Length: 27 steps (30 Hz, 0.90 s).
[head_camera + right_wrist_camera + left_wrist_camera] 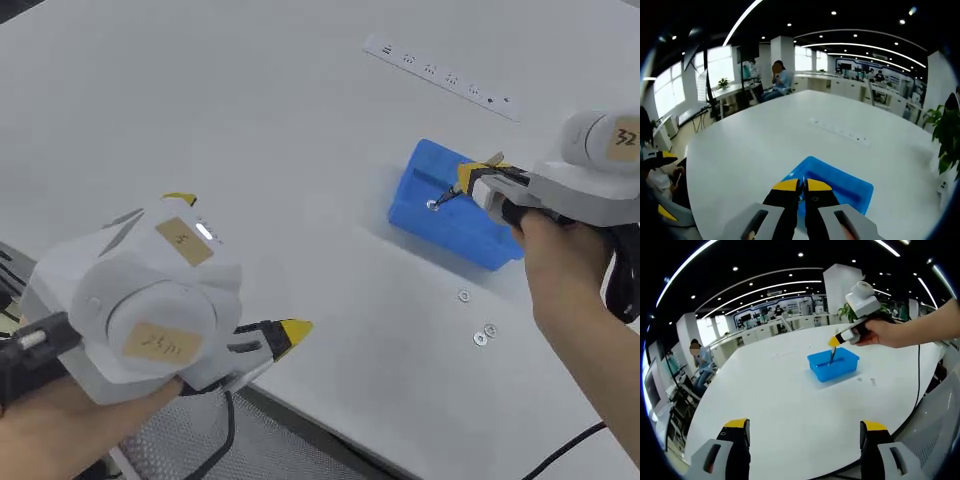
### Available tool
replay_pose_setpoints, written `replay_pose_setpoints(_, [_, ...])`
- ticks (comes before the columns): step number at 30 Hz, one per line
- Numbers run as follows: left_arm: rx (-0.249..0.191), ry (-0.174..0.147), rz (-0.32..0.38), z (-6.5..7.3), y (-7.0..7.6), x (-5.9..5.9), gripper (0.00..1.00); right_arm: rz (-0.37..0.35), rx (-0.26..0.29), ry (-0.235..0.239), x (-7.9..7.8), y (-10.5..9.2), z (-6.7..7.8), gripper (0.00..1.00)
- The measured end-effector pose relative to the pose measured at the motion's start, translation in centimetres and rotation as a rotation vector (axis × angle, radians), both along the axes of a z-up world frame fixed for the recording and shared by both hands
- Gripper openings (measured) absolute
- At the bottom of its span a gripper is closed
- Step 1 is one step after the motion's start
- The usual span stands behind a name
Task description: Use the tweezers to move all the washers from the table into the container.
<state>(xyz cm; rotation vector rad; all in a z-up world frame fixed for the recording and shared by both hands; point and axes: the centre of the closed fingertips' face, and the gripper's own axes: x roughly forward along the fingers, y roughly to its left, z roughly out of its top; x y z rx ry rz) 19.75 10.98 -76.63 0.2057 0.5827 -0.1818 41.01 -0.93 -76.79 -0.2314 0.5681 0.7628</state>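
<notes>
Nearest to me, at 8 o'clock in the head view, is the left gripper [238, 262]. It is held low off the near edge of the desk [250, 130], its jaws spread wide and holding nothing, aimed across the white top toward the container [450, 238].

The right gripper [470, 178] comes in from 3 o'clock in a hand [560, 265], tipped nose-down. Its jaws are clenched on the tweezers [447, 197], which slant down over the blue container with their tips inside its walls. There may be a washer at the tips, but that speck is too small for me to be sure of it.

Three washers [480, 338] lie flat on the desk at about 5 o'clock from the container: one alone just beside its wall, and two close together farther toward me. A power strip [440, 78] lies at 12 o'clock, well apart from everything.

I judge the washers to be light, thin, stiff and slick (flat metal rings on a smooth top will skate away). I would put one tweezer tip through the hole and the other outside the rim, then squeeze gently, since the tweezers are springy and a hard clench could flick the washer off.
</notes>
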Motion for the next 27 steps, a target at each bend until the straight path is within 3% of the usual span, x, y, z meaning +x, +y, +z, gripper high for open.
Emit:
replay_pose_setpoints(10, [0.002, 0.005, 0.008, 0.0, 0.3, 0.0, 0.93, -0.032, -0.014, 0.004, 1.2, 0.0, -1.7, 0.0])
replay_pose_setpoints(27, [0.006, 0.017, 0.004, -0.2, 0.2, 0.1, 0.93, -0.015, -0.047, 0.019, 0.9, 0.4, -3.9, 0.01])
